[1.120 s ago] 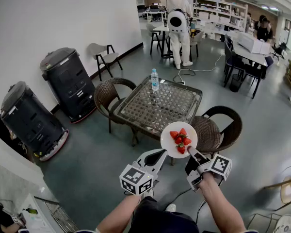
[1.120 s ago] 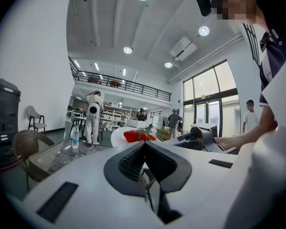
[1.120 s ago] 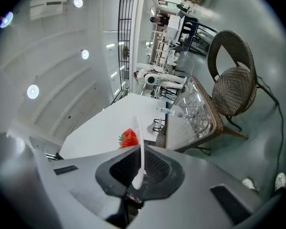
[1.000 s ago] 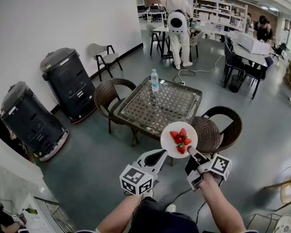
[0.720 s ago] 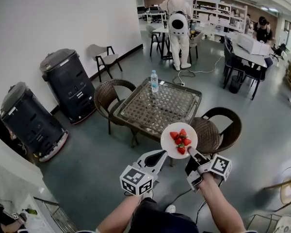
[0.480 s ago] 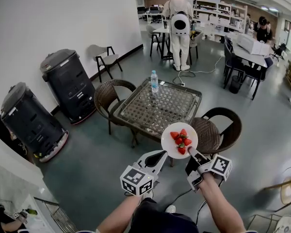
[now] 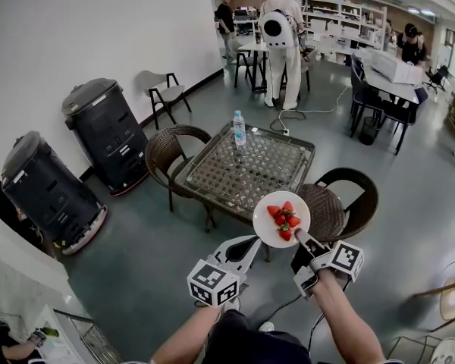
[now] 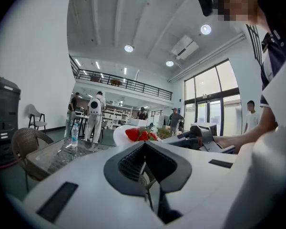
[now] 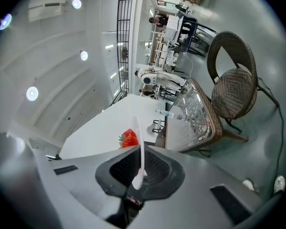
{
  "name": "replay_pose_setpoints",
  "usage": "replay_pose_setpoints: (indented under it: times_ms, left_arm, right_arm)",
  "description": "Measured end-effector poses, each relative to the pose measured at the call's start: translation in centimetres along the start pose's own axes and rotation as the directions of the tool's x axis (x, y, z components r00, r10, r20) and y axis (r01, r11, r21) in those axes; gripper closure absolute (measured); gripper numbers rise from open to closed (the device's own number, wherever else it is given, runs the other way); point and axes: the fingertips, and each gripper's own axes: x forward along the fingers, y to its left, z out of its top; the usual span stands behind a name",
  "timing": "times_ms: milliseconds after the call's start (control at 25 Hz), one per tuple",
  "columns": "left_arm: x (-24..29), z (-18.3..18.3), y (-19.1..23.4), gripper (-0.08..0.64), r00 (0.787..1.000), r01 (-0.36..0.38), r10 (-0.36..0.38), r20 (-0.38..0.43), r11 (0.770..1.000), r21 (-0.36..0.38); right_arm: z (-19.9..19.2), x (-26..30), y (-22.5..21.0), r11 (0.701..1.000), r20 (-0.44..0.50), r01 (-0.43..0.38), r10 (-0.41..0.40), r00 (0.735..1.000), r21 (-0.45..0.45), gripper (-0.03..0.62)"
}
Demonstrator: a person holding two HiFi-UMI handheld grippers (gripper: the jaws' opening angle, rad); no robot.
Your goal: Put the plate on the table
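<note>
The left gripper (image 7: 246, 243) hangs on the near side of the desk (image 7: 246, 165), clear of its edge. Its fingers (image 8: 131, 161) are drawn together with nothing between them. A water bottle (image 7: 239, 129) stands at the desk's far left corner. Just right of the left gripper, the plate (image 7: 262, 227) is held level in the air in front of the desk's near right corner, not resting on it. Strawberries (image 7: 283, 218) are piled in its middle. The right gripper (image 7: 301, 241) is also on the desk's near side. Its fingers (image 9: 157, 168) are clamped on the plate's near rim, and the thin white edge runs up between both pads, with the berries beyond the fingertips.
</note>
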Motion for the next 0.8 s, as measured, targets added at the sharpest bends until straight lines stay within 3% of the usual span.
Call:
replay_pose_setpoints:
  times_ms: [440,800]
  left_arm:
    - [4.4,-0.3,2.7,0.554,1.000,0.012,-0.012,-0.010,1.000,-0.014]
    - [9.0,0.3,8.5,0.554,1.000,0.027,-0.027,-0.014,0.999,-0.034]
  right_arm:
    - [4.1,2.8,-1.7,1.000,0.015,0.003,-0.003,1.000,0.004,0.578]
    - [7.8,8.9,-3.1,1.000,0.015,0.028,-0.028,0.999,-0.006,0.578]
